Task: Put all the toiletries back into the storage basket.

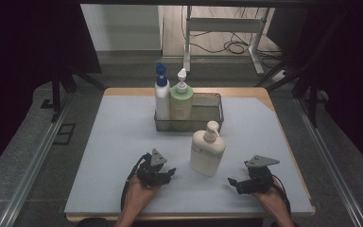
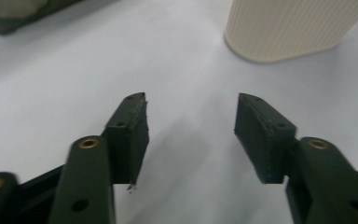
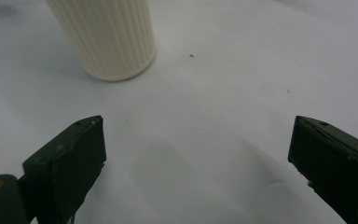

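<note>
A cream pump bottle point(image 1: 207, 152) stands upright on the pale mat, between my two grippers and a little farther back. Its ribbed base fills the upper right of the left gripper view point(image 2: 289, 25) and the upper left of the right gripper view point(image 3: 107, 35). My left gripper point(image 1: 170, 173) rests low on the mat to the bottle's left, open, nothing between its fingers point(image 2: 130, 126). My right gripper point(image 1: 231, 182) lies to the bottle's right, open wide and empty point(image 3: 198, 149).
A dark wire basket point(image 1: 208, 116) stands at the back middle of the mat, holding a white bottle with a blue cap point(image 1: 161, 92) and a green pump bottle point(image 1: 181, 98). The mat point(image 1: 113, 142) covers a wooden table. Dark frames flank both sides.
</note>
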The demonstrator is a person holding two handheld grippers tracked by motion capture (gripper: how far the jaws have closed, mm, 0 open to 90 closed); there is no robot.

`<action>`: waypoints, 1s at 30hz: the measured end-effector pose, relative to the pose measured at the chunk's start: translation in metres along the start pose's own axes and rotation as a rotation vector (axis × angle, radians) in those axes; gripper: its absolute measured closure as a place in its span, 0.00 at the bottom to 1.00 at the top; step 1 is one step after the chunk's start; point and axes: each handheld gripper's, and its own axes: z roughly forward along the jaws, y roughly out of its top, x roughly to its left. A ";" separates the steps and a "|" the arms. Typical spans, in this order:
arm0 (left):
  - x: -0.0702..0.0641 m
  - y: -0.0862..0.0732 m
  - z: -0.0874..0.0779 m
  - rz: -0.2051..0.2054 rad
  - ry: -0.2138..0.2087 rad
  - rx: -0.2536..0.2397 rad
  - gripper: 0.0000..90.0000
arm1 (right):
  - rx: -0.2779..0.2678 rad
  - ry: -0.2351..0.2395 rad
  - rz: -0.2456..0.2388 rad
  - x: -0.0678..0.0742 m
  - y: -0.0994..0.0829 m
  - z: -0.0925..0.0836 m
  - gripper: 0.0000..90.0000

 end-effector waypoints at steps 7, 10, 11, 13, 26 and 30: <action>0.000 -0.015 -0.004 -0.010 0.026 0.015 0.38 | -0.021 0.025 -0.036 0.007 0.012 -0.001 0.01; -0.001 -0.019 -0.006 -0.008 0.038 0.020 0.35 | -0.028 0.037 -0.052 0.010 0.017 -0.002 0.00; -0.001 -0.020 -0.007 -0.008 0.038 0.021 0.34 | -0.031 0.042 -0.055 0.011 0.018 -0.002 0.00; -0.001 -0.022 -0.008 -0.011 0.038 0.022 0.32 | -0.034 0.050 -0.059 0.013 0.022 -0.002 0.00; 0.003 -0.038 -0.016 -0.035 0.030 0.030 0.20 | -0.085 0.084 -0.081 0.022 0.048 -0.006 0.00; 0.003 -0.038 -0.015 -0.033 0.021 0.036 0.16 | -0.094 0.108 -0.079 0.024 0.054 -0.006 0.00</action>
